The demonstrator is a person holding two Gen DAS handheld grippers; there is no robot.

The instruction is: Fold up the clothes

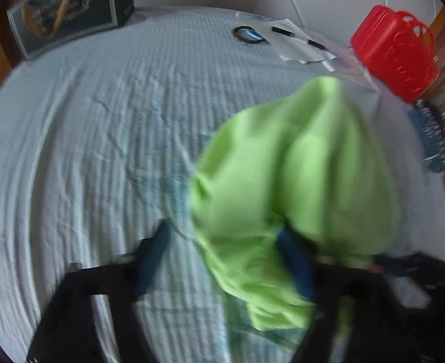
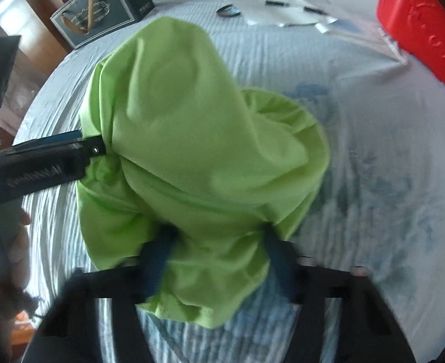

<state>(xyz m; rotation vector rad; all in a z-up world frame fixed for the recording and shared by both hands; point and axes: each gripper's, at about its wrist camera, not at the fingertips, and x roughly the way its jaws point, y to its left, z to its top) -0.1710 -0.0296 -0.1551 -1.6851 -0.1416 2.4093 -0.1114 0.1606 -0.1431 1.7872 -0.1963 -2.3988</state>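
Lime-green cloth (image 2: pixel 198 151) fills most of what I see: a thin, smooth garment bunched into a soft mound with rounded folds, lying on the pale blue striped bedspread (image 1: pixel 86 151), whose weave is rumpled and carries a faint blue print. Both views are smeared by blur, so seams and any collar or sleeve shape escape me.

On my right gripper (image 2: pixel 216 260), the two blue-padded fingers (image 2: pixel 159 260) stand either side of the near edge of the garment, with fabric heaped between and over them; I cannot tell whether the pads actually press on it. On my left gripper (image 1: pixel 222 257), one finger lies bare over the bedspread and the other is draped by the cloth's lower folds; fabric sits between them, but whether it is pinched I cannot tell either. From the right wrist view the left gripper's tip (image 2: pixel 92 148) reaches into the side of the mound.

Beyond the garment, at the far edge of the bed, sit a dark gift bag (image 1: pixel 68 15), some white papers (image 1: pixel 295 42) with a pen, and a red plastic basket (image 1: pixel 394 51).
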